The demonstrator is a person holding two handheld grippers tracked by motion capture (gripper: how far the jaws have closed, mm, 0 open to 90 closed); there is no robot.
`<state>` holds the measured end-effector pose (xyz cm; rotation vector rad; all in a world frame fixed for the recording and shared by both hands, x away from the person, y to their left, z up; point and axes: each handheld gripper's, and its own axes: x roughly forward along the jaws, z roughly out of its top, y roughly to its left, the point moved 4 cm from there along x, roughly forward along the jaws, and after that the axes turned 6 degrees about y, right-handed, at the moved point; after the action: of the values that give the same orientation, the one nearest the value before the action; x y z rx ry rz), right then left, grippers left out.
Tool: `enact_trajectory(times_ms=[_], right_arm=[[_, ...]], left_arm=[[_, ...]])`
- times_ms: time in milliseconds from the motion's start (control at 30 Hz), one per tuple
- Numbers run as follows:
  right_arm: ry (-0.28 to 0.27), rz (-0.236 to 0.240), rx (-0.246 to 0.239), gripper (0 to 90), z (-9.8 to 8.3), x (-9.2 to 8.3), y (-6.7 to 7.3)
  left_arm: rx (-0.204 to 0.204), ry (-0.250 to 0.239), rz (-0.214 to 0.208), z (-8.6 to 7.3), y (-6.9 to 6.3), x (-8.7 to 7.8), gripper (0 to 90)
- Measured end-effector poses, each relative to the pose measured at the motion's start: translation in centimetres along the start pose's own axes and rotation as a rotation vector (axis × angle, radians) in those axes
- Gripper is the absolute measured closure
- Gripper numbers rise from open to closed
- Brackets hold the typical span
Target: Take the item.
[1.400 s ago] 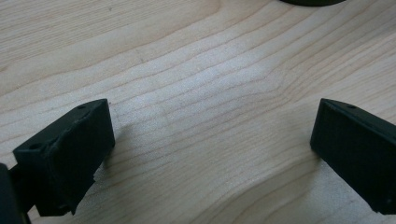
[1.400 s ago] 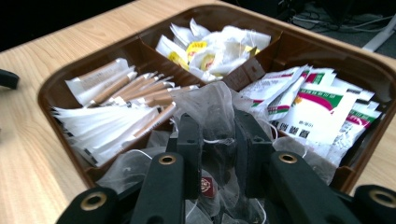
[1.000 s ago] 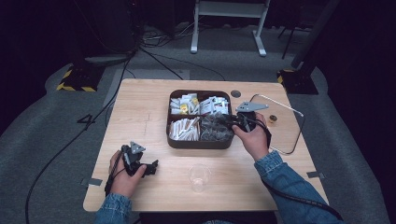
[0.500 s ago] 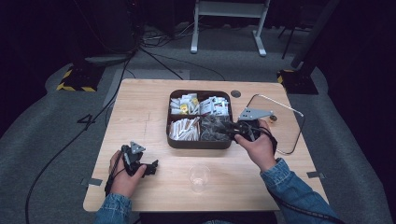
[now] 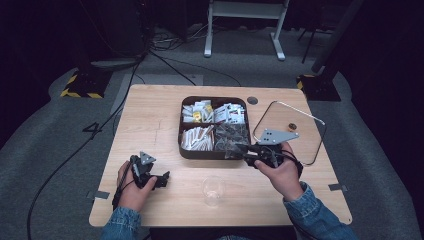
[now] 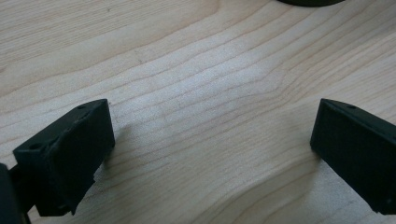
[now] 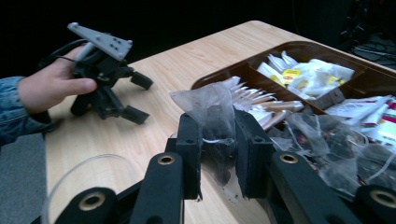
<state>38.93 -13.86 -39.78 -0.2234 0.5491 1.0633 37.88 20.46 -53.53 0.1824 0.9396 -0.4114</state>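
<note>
Right gripper (image 7: 217, 140) has its two black jaws clamped on a clear sachet (image 7: 212, 116) of dark tea, pinching it across its lower half. Seen along the jaws, the sachet stands nearly upright, its long axis running up out of the grip and its flat, pale top edge leaning a little to the left. In the high view the same gripper (image 5: 239, 150) lies level over the near right corner of the brown tray (image 5: 212, 153), jaws pointing left across the table, with the sachet (image 5: 231, 151) at their tip just above the tray's front rim. Beyond the jaws and to their right in the right gripper view sits the tray compartment of more clear sachets (image 7: 336, 144), and farther off the wooden stirrers (image 7: 266, 102) and paper packets (image 7: 308, 74). Below and left of the jaws curves the rim of a drinking glass (image 7: 84, 172). Left gripper (image 5: 160, 180) rests in the other hand near the table's front left, its jaws spread wide over bare wood (image 6: 205, 116) with nothing between them. A glass lid (image 5: 310, 145) lies on the table behind the right hand.
</note>
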Motion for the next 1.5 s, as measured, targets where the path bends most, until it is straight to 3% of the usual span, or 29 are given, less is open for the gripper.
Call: enact_trajectory(times_ms=[300,833,1167,1500], right_arm=[[0.01,0.044,-0.03,74.1,0.0,0.1,2.2],[0.078,0.17,-0.08,73.6,-1.3,2.1,6.1],[0.146,0.205,-0.084,73.0,-2.6,3.5,6.9],[0.192,0.209,-0.081,72.5,-3.5,4.5,6.9]], left_arm=[[0.005,0.001,-0.001,0.0,0.0,0.0,0.0],[0.008,0.003,-0.003,0.0,0.0,0.0,0.0],[0.007,0.001,-0.001,0.0,0.0,0.0,0.0],[0.008,0.003,-0.003,0.0,0.0,0.0,0.1]])
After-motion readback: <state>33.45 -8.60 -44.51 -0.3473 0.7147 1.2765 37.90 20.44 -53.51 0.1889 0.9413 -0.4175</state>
